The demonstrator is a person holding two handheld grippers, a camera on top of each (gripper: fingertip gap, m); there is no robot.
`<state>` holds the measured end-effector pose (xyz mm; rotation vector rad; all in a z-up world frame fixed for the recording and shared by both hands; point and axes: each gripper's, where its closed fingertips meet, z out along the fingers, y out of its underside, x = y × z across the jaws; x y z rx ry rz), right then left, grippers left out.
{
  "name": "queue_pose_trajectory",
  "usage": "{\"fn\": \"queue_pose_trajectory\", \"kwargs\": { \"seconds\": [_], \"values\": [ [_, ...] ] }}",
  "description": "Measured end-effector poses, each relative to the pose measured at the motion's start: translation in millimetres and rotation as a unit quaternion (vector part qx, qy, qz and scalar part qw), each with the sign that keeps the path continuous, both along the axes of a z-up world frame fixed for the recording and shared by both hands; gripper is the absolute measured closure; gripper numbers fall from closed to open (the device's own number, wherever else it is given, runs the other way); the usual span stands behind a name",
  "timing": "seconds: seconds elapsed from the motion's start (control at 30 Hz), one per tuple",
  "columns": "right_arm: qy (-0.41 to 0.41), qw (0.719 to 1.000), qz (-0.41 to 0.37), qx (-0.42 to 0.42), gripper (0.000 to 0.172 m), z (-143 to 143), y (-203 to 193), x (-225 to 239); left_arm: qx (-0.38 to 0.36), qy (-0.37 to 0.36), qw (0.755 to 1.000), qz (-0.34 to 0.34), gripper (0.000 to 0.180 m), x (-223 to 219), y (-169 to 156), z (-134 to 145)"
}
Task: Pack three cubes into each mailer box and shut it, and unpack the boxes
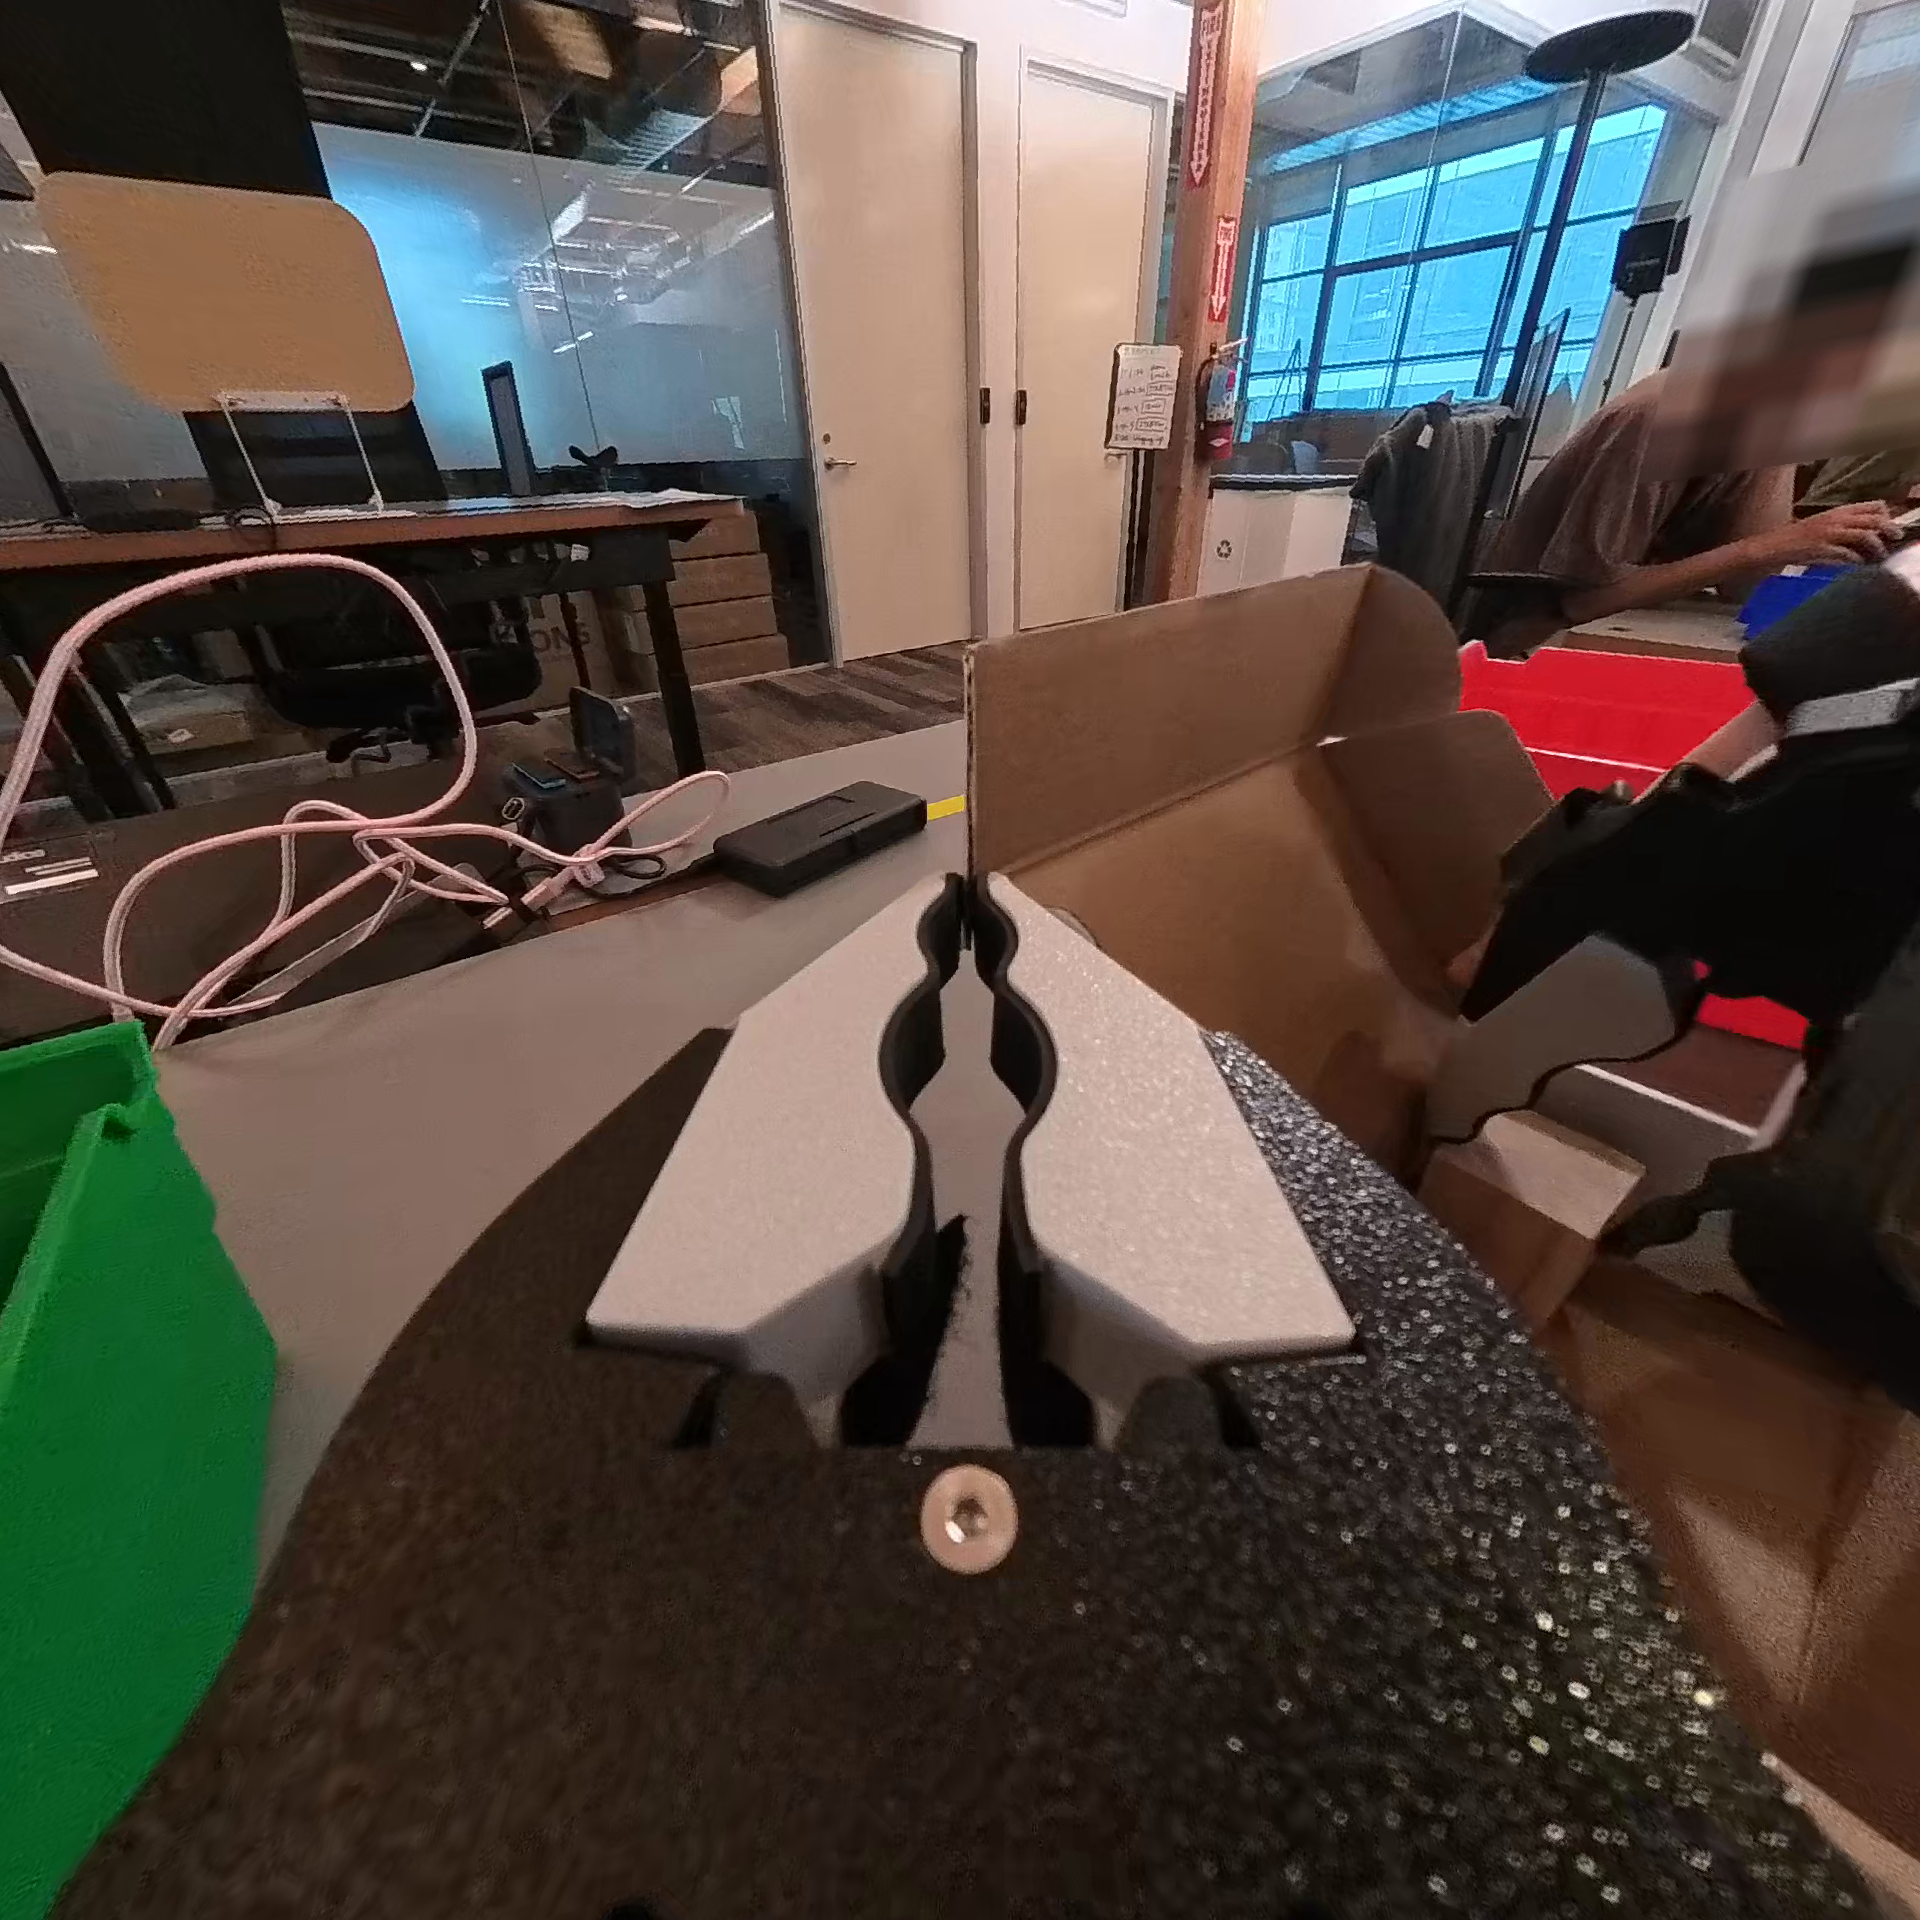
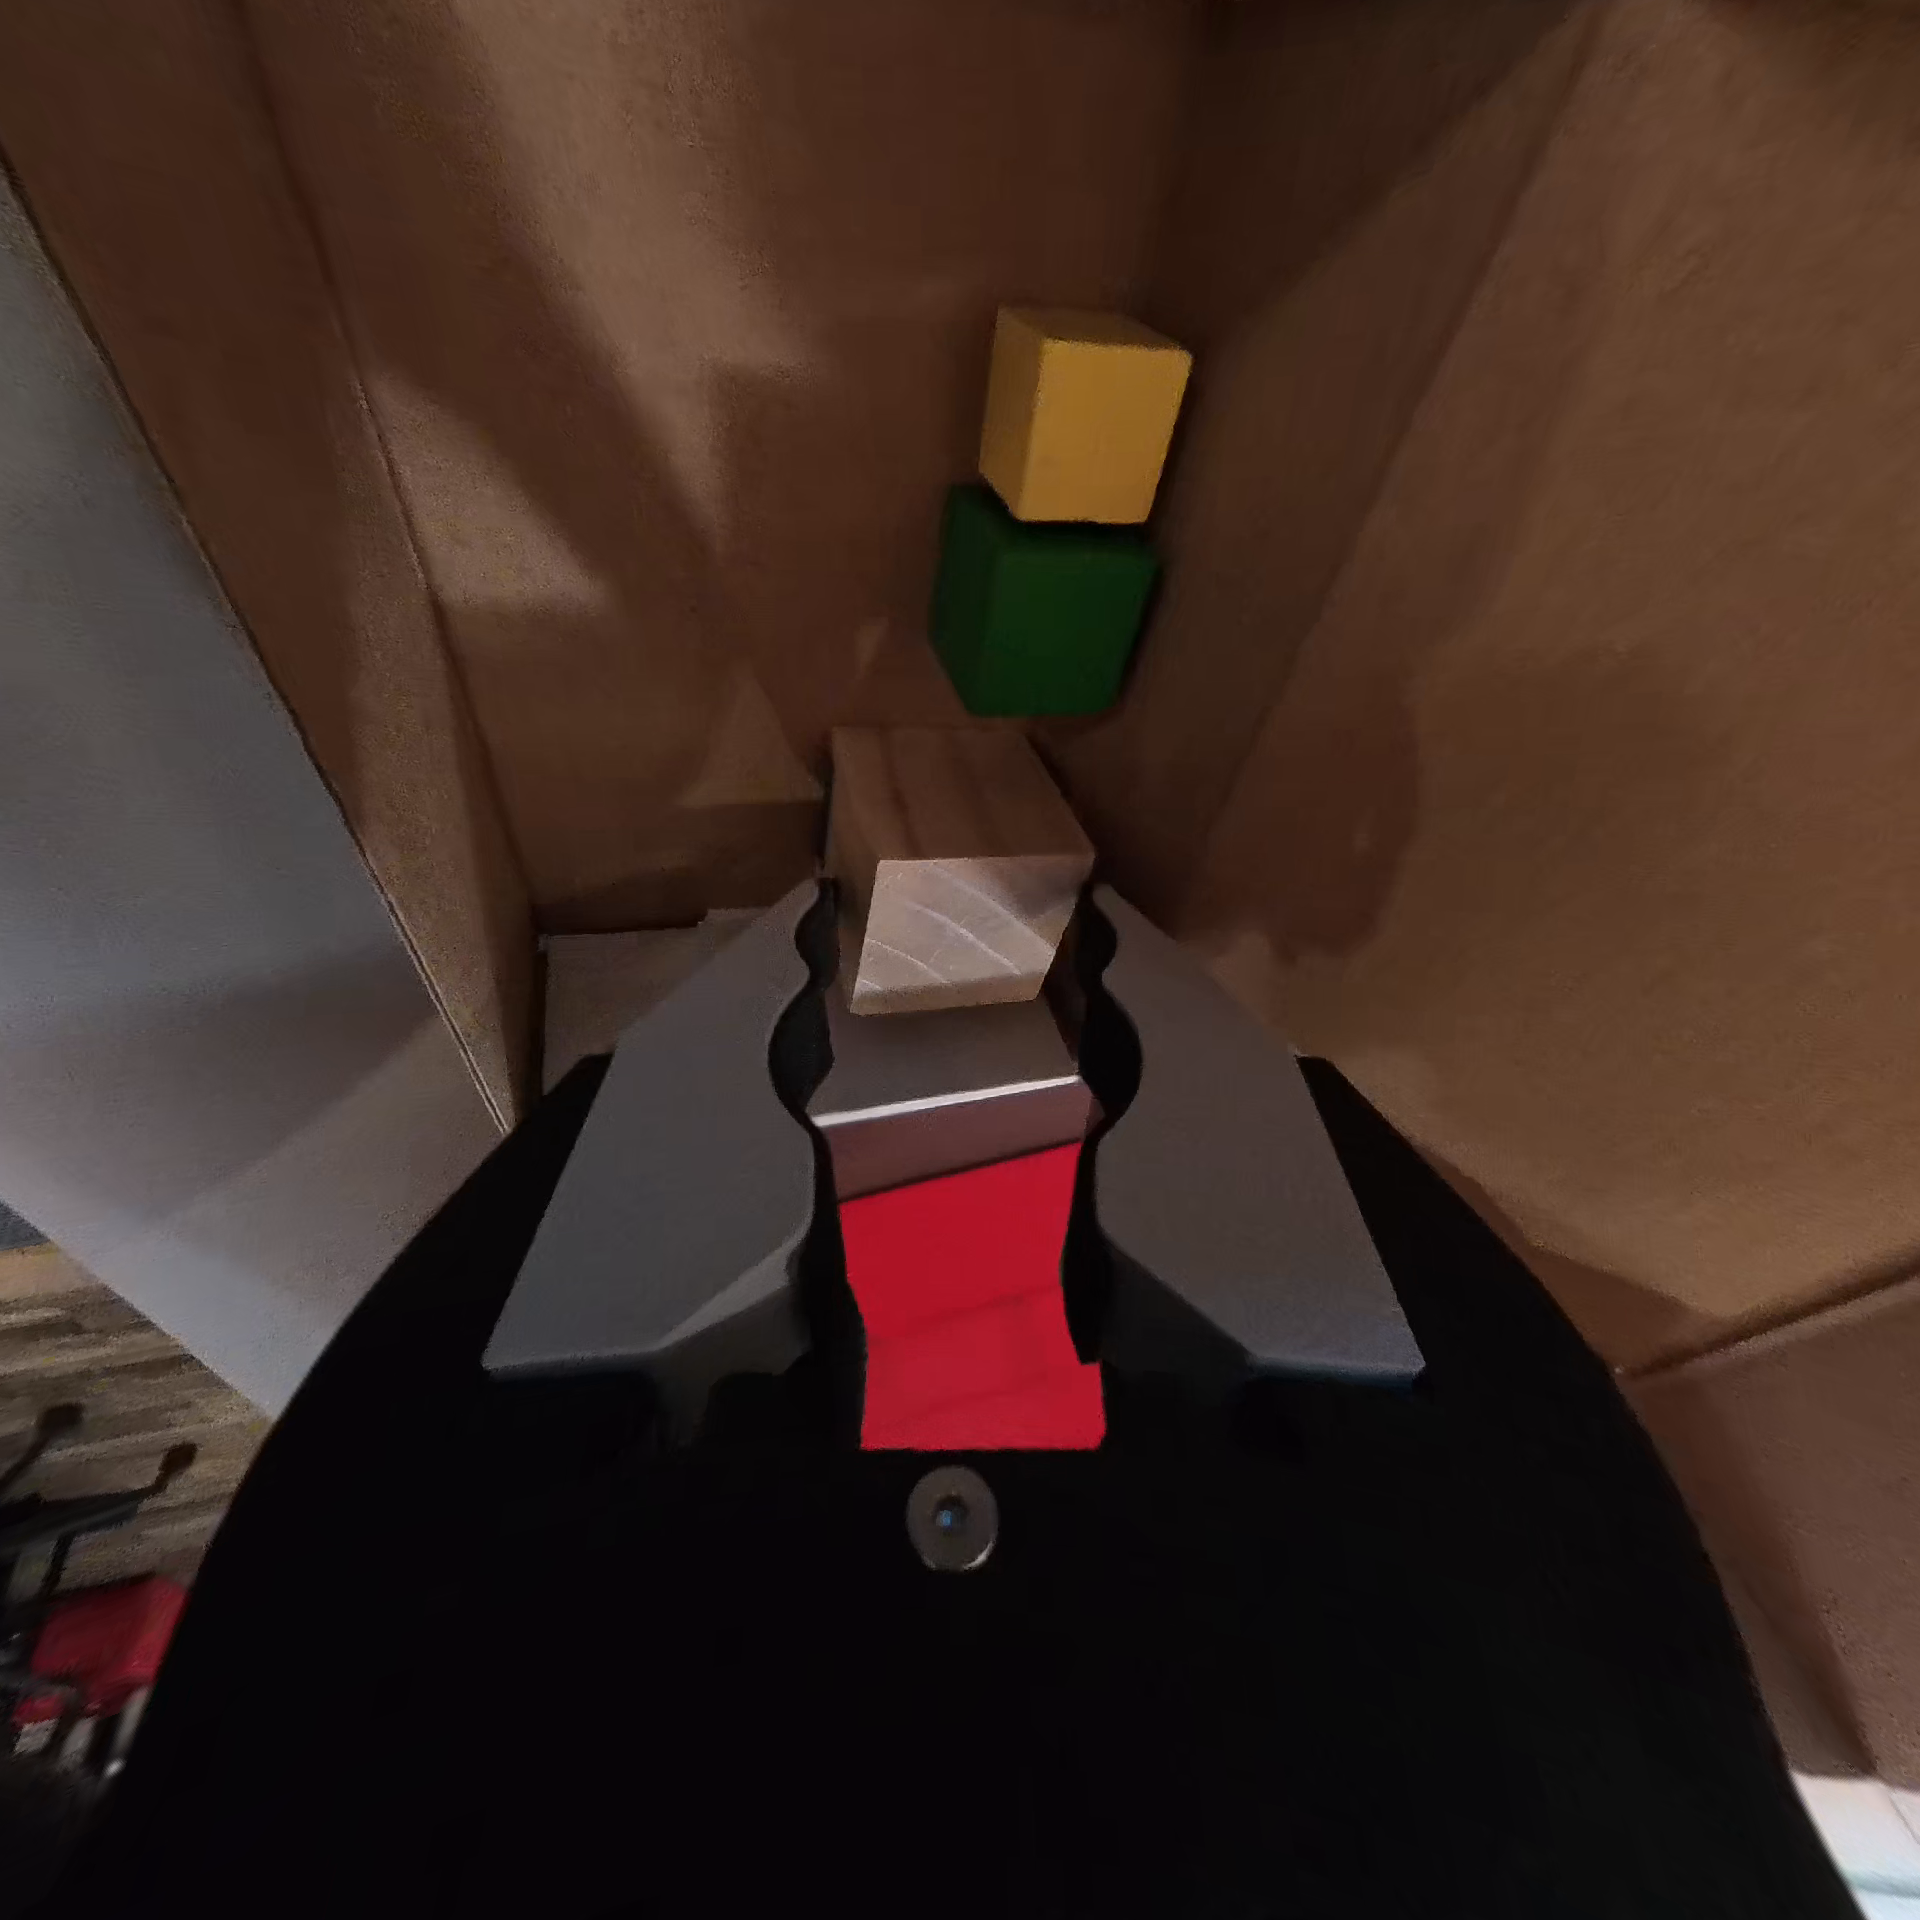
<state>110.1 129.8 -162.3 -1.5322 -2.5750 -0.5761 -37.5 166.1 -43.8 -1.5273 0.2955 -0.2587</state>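
Mid-frame: right hand-held gripper (image 2: pixel 956 935) clamping plain wooden cube (image 2: pixel 961 914) inside mailer box (image 2: pixel 1558 727) — yellow cube (image 2: pixel 1081 416), green cube (image 2: pixel 1039 608) already in; left hand-held gripper (image 1: pixel 968 914) pinching box flap (image 1: pixel 1143 727) — unclear whether packing or unpacking; closing pending.

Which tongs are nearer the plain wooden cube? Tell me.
Right. The right tongs straddle the plain wooden cube inside the mailer box. The left tongs are shut on the box's upright flap edge, outside it.
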Motion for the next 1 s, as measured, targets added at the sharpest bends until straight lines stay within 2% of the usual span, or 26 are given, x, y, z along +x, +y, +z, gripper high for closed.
{"fn": "queue_pose_trajectory", "kwargs": {
  "seconds": [0.13,0.33,0.43,0.57,0.63,0.7,0.73,0.77,0.83,1.0],
  "values": [
    [0.003,1.000,0.027,-0.014,0.128,1,-2,-1,-0.001,0.001,1.000,-0.001,0.180,0,1,-1],
    [0.034,0.994,0.056,-0.087,0.129,3,-27,-5,-0.003,0.006,1.000,-0.004,0.180,3,1,-2],
    [0.047,0.991,0.043,-0.119,0.128,4,-38,-6,-0.003,0.006,1.000,-0.004,0.180,3,1,-2],
    [0.047,0.994,0.023,-0.093,0.108,5,-28,-2,-0.003,0.006,1.000,-0.005,0.180,3,1,-2],
    [0.043,0.994,0.010,-0.101,0.104,2,-30,0,-0.003,0.006,1.000,-0.005,0.180,4,0,-2],
    [0.025,0.995,0.000,-0.100,0.106,-4,-30,3,-0.003,0.006,1.000,-0.005,0.180,4,1,-2],
    [0.010,0.995,0.000,-0.098,0.109,-8,-30,6,-0.003,0.005,1.000,-0.006,0.180,4,1,-2],
    [-0.003,0.995,0.005,-0.096,0.121,-11,-31,9,-0.003,0.005,1.000,-0.006,0.180,4,1,-2],
    [-0.010,0.996,0.012,-0.090,0.123,-13,-31,9,-0.003,0.006,1.000,-0.005,0.180,3,1,-2],
    [0.079,0.992,0.028,-0.099,0.124,11,-42,-7,0.000,0.007,1.000,-0.004,0.180,3,1,-2]
  ]
}}
